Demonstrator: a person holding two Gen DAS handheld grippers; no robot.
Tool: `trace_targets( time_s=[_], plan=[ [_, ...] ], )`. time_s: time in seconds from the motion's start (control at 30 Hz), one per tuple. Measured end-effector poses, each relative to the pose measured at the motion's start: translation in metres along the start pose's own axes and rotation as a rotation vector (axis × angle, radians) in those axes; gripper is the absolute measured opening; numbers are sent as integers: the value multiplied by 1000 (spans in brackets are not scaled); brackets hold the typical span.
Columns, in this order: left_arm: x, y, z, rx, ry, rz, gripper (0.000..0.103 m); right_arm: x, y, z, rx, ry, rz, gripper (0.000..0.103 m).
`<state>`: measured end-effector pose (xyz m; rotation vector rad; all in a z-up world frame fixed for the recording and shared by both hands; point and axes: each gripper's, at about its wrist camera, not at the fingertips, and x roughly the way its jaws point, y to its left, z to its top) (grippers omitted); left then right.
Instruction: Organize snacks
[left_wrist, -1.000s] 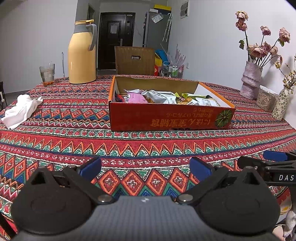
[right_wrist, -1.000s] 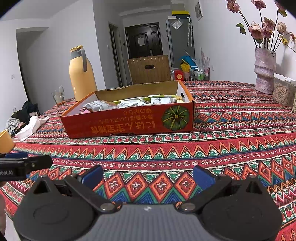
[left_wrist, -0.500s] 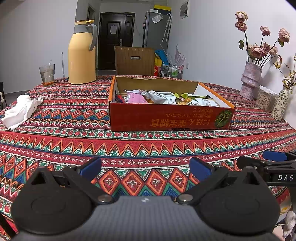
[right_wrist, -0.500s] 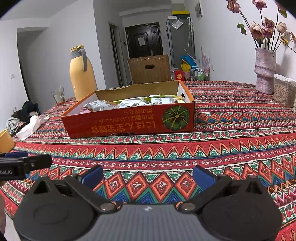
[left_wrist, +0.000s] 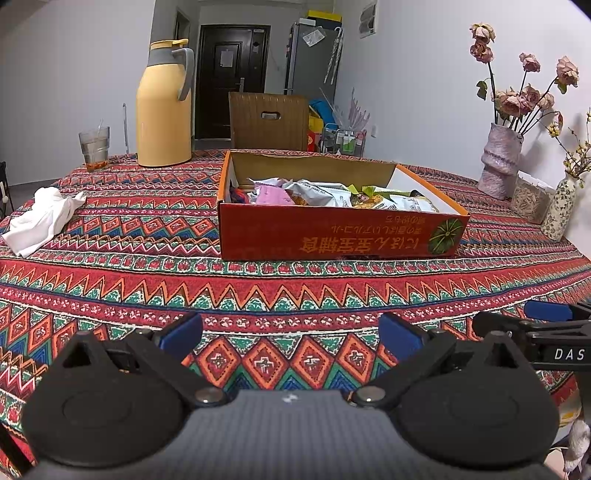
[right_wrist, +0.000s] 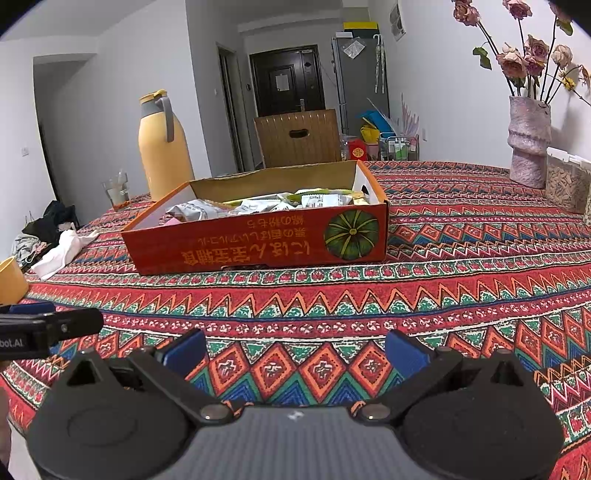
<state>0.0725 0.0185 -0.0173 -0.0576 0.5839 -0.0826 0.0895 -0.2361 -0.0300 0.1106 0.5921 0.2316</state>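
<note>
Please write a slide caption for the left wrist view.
Open left gripper faces the red snack box on a patterned tablecloth.

A: What makes up the left gripper (left_wrist: 290, 334)?
B: 2 blue pads on black linkage arms, silver pivot screws, ribbed grey body.
A: And the right gripper (right_wrist: 295, 349)?
B: Identical; white "DAS" lettering marks its side.

One box (left_wrist: 332, 236) sits on the worktop (left_wrist: 258, 291), holding several snack packets (left_wrist: 317, 192), too jumbled to count. There is one yellow jug (left_wrist: 162, 107), one glass (left_wrist: 94, 147), one white cloth (left_wrist: 44, 218), two vases (left_wrist: 498, 162), one clear container (left_wrist: 530, 201) and one chair (left_wrist: 267, 120). Two grippers (left_wrist: 290, 332) show.
</note>
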Motion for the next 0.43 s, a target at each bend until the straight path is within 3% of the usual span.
trace_targets(
  time_s=[0.43],
  plan=[
    [-1, 2, 1, -8, -12, -7, 103, 0, 0, -1, 0, 2, 0, 103]
  ],
)
